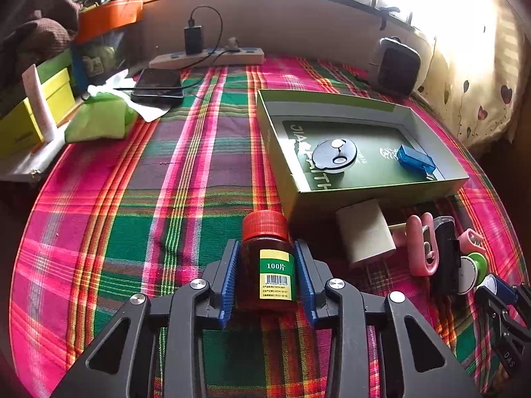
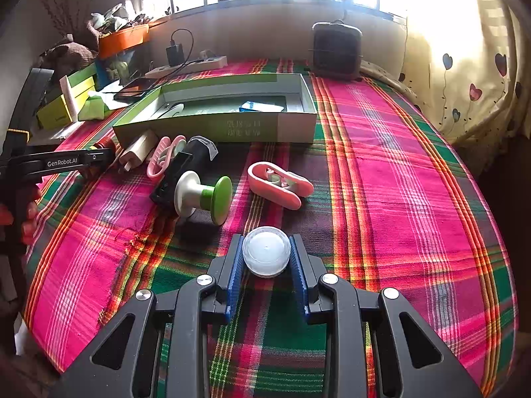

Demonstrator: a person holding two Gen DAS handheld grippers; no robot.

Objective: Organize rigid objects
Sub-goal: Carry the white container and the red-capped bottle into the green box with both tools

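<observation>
My left gripper (image 1: 266, 248) is shut on a brown pill bottle (image 1: 270, 265) with a red cap and a green label, low over the plaid cloth. The open green box (image 1: 365, 195) stands ahead to its right, holding a round white disc (image 1: 334, 154) and a blue item (image 1: 416, 160). My right gripper (image 2: 266, 242) is shut on a small round clear jar (image 2: 266, 255). Ahead of it lie a green-and-white spool (image 2: 202, 197), a pink clip (image 2: 278, 184), a black device (image 2: 186, 169), a second pink clip (image 2: 162, 157) and a white charger (image 2: 137, 151), all in front of the box (image 2: 212, 129).
A phone (image 1: 157, 86) on a cable and a power strip (image 1: 205, 58) lie at the back left. Yellow-green boxes (image 1: 30, 122) crowd the left edge. A dark fan (image 2: 337, 51) stands at the back, with a curtain (image 2: 464, 83) on the right. A hand (image 2: 30, 215) shows at the left.
</observation>
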